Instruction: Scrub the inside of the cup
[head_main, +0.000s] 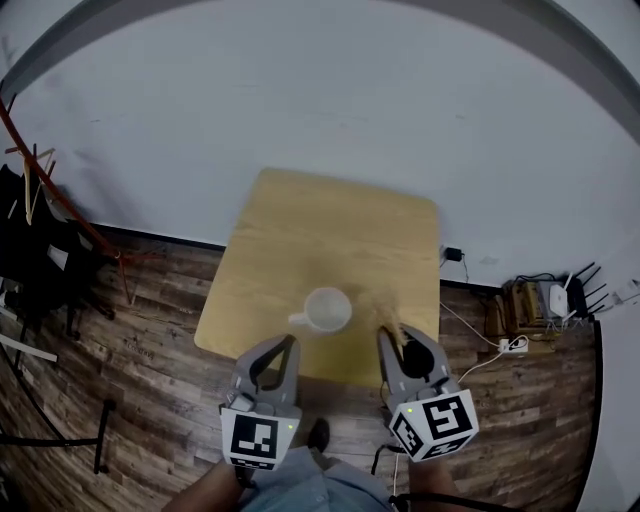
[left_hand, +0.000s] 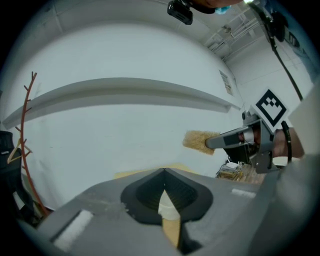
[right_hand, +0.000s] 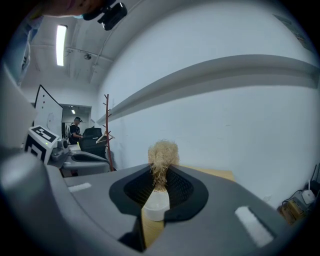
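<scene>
Pale wooden surface (head_main: 330, 220), white cup (head_main: 325, 308) near its front edge; left claw (head_main: 287, 345) clenched, empty; right claw (head_main: 400, 345) grasping brush (head_main: 390, 312). Risk: unsteadied cup may tip or slide when brush enters

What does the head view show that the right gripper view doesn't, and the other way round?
Only the head view shows the whole table top, the plank floor and both grippers from above. Only the right gripper view shows a ceiling light, a whiteboard and a person far off. Both show the white cup, the brush clamped in the right gripper jaws, the left gripper and the coat rack.
</scene>
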